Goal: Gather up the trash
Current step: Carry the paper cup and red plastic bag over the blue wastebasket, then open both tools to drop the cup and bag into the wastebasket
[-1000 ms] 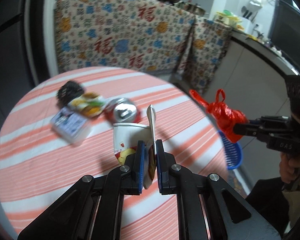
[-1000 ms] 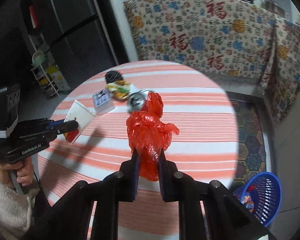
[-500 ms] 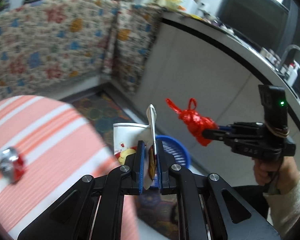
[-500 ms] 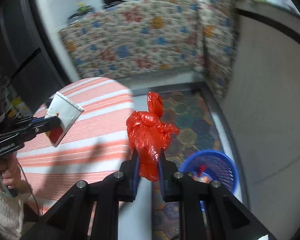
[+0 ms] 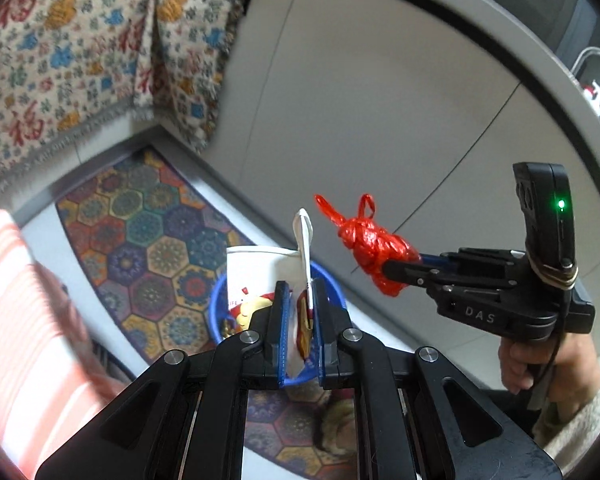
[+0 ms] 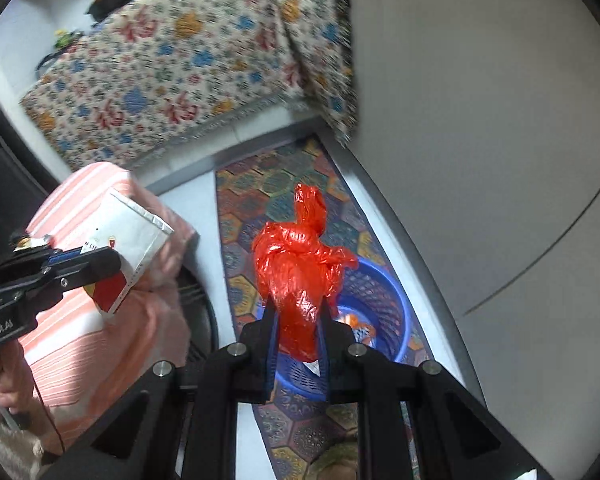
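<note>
My left gripper [image 5: 299,292] is shut on a flattened white paper cup [image 5: 256,276] with a red and yellow print, held in the air above a blue plastic basket [image 5: 217,308] on the floor. The cup also shows in the right wrist view [image 6: 126,240]. My right gripper [image 6: 298,312] is shut on a knotted red plastic bag [image 6: 300,264], held above the same blue basket [image 6: 392,300], which has some trash in it. The bag and right gripper also show in the left wrist view [image 5: 374,250], to the right of the cup.
The round table with an orange striped cloth [image 6: 84,332] is at the left. A colourful hexagon-patterned mat [image 5: 148,248] lies under the basket. Grey cabinet fronts [image 5: 380,100] stand at the right and a patterned cloth [image 6: 180,64] hangs behind.
Both grippers have swung away from the table to the right and down, carrying the cup and the red bag over the blue basket. Both grips are unchanged.
</note>
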Available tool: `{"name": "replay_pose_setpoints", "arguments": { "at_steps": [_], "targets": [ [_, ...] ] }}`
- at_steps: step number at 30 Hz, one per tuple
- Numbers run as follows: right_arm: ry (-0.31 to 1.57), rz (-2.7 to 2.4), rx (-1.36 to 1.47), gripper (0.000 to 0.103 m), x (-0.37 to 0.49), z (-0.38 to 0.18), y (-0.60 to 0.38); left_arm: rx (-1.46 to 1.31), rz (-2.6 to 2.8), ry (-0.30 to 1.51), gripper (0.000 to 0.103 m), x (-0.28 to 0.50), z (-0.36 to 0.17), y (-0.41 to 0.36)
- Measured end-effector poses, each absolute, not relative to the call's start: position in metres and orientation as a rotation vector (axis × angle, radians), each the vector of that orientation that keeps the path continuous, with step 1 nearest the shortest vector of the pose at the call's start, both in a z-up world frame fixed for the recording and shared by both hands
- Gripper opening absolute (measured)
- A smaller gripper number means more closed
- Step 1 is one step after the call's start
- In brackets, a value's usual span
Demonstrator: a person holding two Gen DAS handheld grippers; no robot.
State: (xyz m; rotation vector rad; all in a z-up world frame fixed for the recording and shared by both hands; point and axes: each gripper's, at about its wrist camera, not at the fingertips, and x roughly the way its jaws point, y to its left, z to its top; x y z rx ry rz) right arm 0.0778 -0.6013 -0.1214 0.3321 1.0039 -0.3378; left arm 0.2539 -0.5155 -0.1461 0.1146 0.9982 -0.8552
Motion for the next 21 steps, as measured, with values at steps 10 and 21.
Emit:
{"name": "replay_pose_setpoints", "arguments": {
  "at_steps": [10, 21],
  "targets": [
    [1.065, -0.393, 0.454, 0.017, 0.09, -0.18, -0.654, 0.103, -0.857, 1.115, 0.009, 0.269, -0.202, -0.558],
    [1.115, -0.404, 0.513, 0.02, 0.098, -0.213, -0.682, 0.077, -0.848, 1.17, 0.012, 0.287, -0.247, -0.582]
  ]
}}
